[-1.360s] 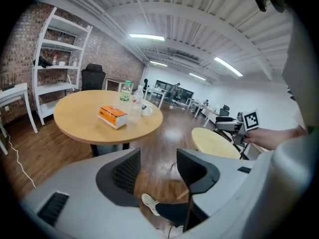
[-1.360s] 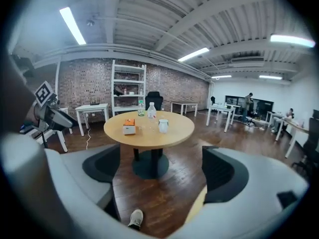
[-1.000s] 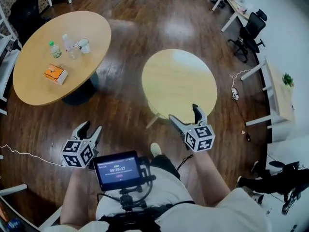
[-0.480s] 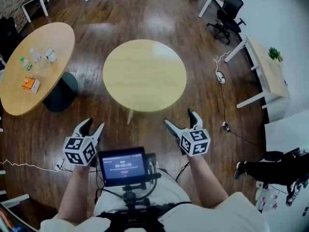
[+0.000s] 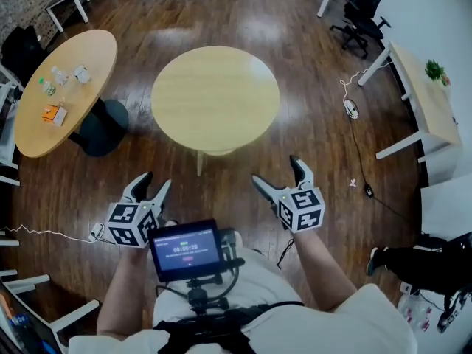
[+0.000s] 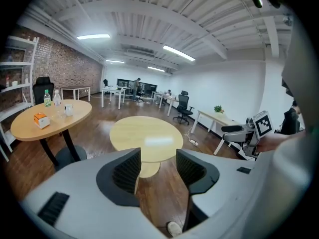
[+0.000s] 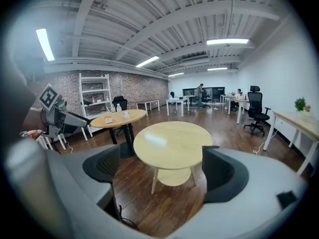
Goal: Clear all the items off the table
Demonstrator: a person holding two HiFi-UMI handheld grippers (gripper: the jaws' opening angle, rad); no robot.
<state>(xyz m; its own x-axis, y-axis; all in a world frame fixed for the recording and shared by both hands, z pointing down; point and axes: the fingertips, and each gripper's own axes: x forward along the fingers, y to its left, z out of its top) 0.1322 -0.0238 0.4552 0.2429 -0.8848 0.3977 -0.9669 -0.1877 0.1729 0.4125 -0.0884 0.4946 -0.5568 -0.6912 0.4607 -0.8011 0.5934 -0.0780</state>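
A light wooden table (image 5: 44, 127) at the far left carries an orange box (image 5: 53, 113), a green-capped bottle (image 5: 48, 87), a clear bottle (image 5: 60, 74) and a white mug (image 5: 81, 72). The left gripper view shows the same box (image 6: 41, 119) and mug (image 6: 68, 108) at its left. A bare round table (image 5: 214, 98) stands straight ahead. My left gripper (image 5: 153, 186) and right gripper (image 5: 279, 174) hover over the floor short of it. Both are open, with nothing between the pads (image 6: 130, 169) or the other gripper's pads (image 7: 105, 169).
Black office chairs (image 5: 361, 9) and a white desk (image 5: 417, 87) with a small plant (image 5: 435, 70) stand at the right. A white cable (image 5: 44, 233) lies on the floor at the left. A small monitor (image 5: 186, 248) hangs at my chest. White shelving (image 7: 94, 101) lines the brick wall.
The table with the items has slid to the far left of the head view and shrunk. The bare round table now sits ahead. Both grippers stayed open and empty.
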